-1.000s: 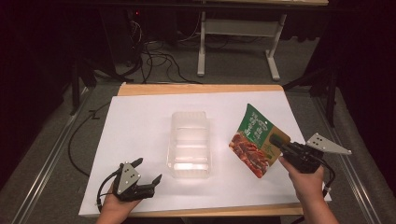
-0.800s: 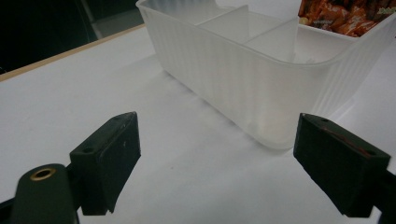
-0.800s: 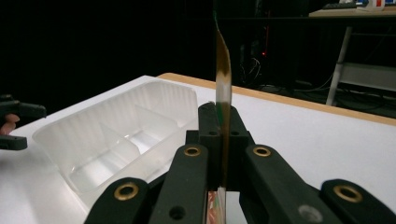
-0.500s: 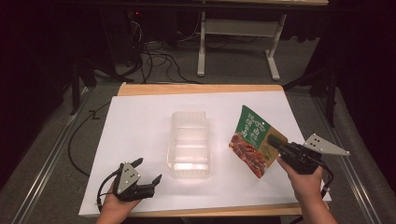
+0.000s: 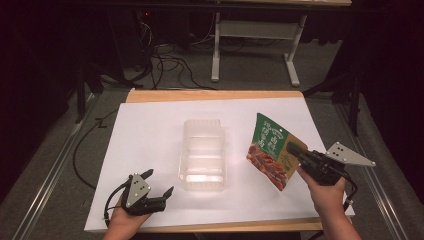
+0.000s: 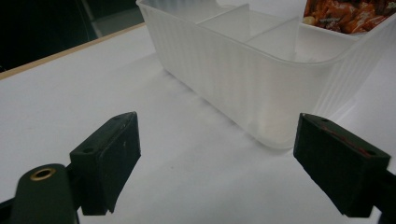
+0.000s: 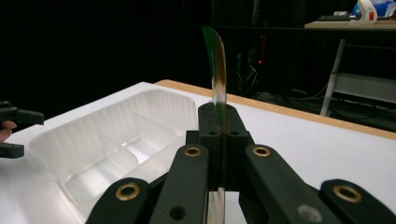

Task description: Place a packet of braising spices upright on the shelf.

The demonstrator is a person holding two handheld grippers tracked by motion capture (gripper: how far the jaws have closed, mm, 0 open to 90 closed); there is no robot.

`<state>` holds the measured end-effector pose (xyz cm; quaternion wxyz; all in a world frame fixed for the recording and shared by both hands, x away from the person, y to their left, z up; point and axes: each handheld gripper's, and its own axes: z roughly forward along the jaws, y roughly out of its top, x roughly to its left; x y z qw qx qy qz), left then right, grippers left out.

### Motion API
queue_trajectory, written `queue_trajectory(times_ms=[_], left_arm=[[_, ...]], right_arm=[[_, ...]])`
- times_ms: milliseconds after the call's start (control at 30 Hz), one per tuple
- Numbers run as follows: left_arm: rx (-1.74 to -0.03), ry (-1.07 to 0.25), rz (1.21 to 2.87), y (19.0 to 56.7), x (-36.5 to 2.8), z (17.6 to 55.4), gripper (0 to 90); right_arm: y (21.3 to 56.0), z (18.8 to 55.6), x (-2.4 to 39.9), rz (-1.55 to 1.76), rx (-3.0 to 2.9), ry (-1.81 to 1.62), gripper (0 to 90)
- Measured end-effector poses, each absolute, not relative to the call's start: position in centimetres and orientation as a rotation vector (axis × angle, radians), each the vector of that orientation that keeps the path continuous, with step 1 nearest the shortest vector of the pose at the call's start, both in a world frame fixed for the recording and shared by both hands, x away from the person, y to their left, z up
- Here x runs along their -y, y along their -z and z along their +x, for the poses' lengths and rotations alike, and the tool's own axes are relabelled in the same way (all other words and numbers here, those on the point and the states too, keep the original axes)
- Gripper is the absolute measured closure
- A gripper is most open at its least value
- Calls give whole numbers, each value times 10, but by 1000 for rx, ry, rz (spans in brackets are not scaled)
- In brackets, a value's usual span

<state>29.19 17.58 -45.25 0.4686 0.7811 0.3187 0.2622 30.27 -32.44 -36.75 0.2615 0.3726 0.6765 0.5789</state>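
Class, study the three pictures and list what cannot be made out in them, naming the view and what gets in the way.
- Printing on the snack packet: too small to read in the high view; edge-on in the right gripper view.
- Packet's lower part: covered by the right gripper, shut on it, in its own view.
- Clear divided container: far end cut off by the top edge, left gripper view.
- Room behind the table: too dark.

Dark room, grey carpet floor (image 5: 60, 165), tangled cables (image 5: 165, 60), white-legged desk (image 5: 250, 40) behind.
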Motion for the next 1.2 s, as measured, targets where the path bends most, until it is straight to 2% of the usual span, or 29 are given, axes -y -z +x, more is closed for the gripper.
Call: queue_trajectory(times_ms=[800, 1200], left_arm=[[-787, -659, 1905, 451, -178, 292, 153], [-792, -662, 1900, 451, -182, 291, 153]], right_arm=[[354, 301, 327, 965, -1796, -1634, 900], [339, 309, 309, 907, -1813, -1697, 900]])
